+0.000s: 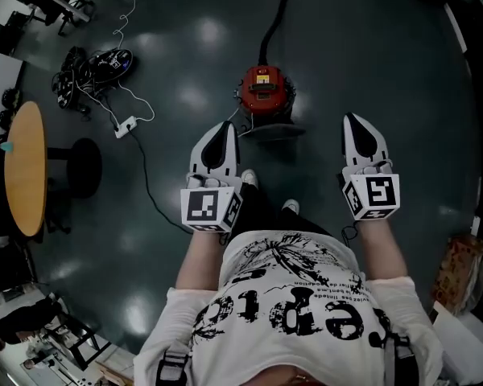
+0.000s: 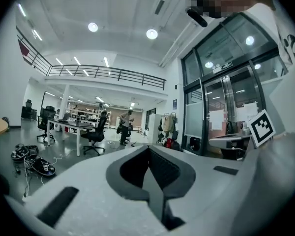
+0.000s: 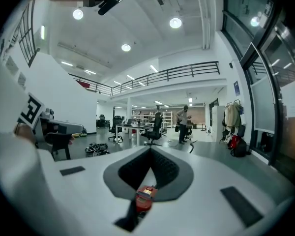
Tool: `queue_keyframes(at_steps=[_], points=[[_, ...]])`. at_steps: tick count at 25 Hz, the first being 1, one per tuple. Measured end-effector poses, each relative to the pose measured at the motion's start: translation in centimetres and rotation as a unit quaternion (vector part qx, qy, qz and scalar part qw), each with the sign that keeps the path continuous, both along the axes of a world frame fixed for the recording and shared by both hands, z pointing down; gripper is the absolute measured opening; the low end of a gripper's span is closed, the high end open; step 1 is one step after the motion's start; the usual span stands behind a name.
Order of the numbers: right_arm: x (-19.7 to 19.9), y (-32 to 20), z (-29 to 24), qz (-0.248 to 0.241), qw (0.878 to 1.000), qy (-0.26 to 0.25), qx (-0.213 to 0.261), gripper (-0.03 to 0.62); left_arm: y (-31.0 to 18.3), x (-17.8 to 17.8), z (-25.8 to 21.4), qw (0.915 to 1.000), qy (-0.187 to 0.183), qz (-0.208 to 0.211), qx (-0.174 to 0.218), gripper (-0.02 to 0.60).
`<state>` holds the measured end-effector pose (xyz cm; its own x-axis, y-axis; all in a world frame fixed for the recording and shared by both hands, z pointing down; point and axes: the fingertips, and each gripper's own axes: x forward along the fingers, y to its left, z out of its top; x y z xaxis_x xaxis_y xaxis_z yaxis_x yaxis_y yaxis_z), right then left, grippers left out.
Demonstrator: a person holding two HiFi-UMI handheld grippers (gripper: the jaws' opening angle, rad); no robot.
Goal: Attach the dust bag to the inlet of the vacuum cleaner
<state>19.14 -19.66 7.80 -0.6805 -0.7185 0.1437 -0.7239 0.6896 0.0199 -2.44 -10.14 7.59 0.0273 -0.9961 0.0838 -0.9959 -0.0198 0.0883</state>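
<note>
A red vacuum cleaner [image 1: 263,88] stands on the dark floor ahead of my feet, with its black hose [image 1: 278,14] running away from me. The vacuum [image 3: 143,198] also shows small through the gap low between the right jaws. A flat grey piece [image 1: 275,131] lies on the floor at its near side; I cannot tell whether it is the dust bag. My left gripper [image 1: 223,129] [image 2: 148,149] and right gripper [image 1: 356,121] [image 3: 150,150] are held level, side by side, above the floor. Both have their jaws together with nothing between them.
A round wooden table [image 1: 24,167] and a black stool [image 1: 84,167] are at the left. A white power strip [image 1: 126,125] with a cable and a heap of dark gear [image 1: 92,67] lie left of the vacuum. A cardboard box [image 1: 463,272] stands at the lower right.
</note>
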Motion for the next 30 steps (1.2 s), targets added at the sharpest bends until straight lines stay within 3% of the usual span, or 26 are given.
queue_keyframes(at_steps=[4,12,30], points=[[-0.1,2.6,0.6,-0.014,1.000,0.010,0.005,0.002,1.9,1.0,0.4,0.9998,0.018,0.010,-0.002,0.003],[0.9,4.1,0.8,-0.015,1.000,0.007,0.003,0.002,2.2,3.5,-1.3,0.9985,-0.042,0.023,0.024,0.003],[1.6,4.1,0.7,-0.010,1.000,-0.001,0.010,0.002,1.3,5.1,-0.1,0.9985,-0.042,0.035,0.003,0.003]])
